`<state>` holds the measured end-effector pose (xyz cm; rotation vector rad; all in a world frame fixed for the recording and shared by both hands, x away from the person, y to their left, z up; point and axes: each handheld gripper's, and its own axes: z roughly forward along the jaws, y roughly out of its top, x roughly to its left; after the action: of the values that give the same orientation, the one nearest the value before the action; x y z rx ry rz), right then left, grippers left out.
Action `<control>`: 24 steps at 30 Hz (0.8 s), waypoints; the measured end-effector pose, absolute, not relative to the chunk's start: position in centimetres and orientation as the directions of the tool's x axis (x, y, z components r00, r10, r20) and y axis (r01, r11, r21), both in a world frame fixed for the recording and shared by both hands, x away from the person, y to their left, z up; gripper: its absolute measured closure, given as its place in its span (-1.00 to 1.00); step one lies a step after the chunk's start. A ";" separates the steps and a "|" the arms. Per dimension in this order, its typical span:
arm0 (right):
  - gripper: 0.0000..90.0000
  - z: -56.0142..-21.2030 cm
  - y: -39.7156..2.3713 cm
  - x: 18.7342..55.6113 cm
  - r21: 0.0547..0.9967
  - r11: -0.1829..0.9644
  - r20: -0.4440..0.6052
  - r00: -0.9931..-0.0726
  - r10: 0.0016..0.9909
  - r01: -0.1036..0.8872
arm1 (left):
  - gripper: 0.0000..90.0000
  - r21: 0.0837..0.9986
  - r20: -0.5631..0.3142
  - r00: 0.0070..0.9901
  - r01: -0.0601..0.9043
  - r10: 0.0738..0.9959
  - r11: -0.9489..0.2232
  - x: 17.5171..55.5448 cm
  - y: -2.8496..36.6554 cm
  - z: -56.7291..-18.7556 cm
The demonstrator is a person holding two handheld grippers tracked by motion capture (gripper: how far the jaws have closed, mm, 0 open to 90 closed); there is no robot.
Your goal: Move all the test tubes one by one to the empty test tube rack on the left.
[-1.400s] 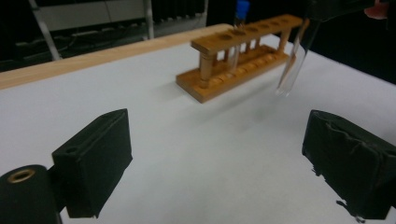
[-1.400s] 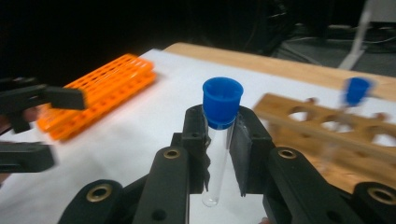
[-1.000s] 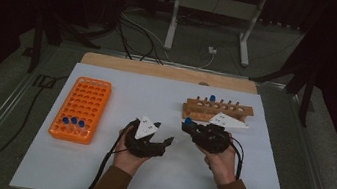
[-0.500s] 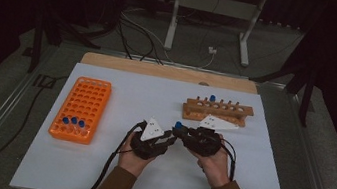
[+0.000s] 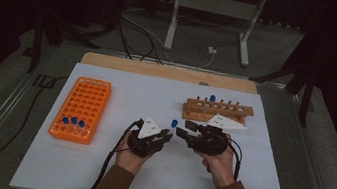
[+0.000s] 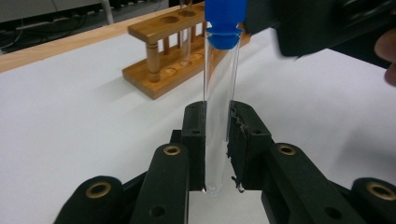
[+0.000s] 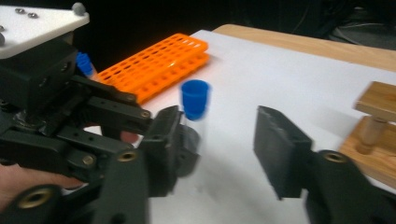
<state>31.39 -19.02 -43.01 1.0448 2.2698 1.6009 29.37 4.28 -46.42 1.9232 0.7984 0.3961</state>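
A clear test tube with a blue cap [image 6: 218, 93] stands upright between my left gripper's [image 6: 217, 116] pads, whose jaws have just closed on its lower part. In the high view the tube's cap [image 5: 174, 123] shows between the two grippers at the table's middle. My right gripper [image 7: 222, 140] faces the left one. Its jaws have just been opening and stand apart on either side of the tube [image 7: 194, 99], and the pads do not press on it. A wooden tube rack [image 5: 218, 111] stands just behind the right hand with one blue-capped tube [image 5: 212, 98] in it.
An orange plastic rack [image 5: 81, 108] lies at the left of the white tabletop [image 5: 122, 87], with three blue-capped tubes [image 5: 73, 121] in its near rows. Cables trail from both grippers toward the table's front edge. A metal stand's legs [image 5: 209, 25] rise behind the table.
The right hand brought the tube leftward from beside the wooden rack to the left gripper. The left jaws closed on the tube, and the right jaws came apart from it.
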 end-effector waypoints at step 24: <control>-0.97 -45.1 -25.5 31.7 0.882 0.184 0.135 -0.605 0.785 0.435 | 0.74 0.906 -0.086 0.659 0.364 0.748 -0.216 28.8 9.7 -44.9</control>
<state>31.69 -25.48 -45.10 1.1521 2.1179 1.3928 28.77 9.73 -44.93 1.8241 0.8854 0.4565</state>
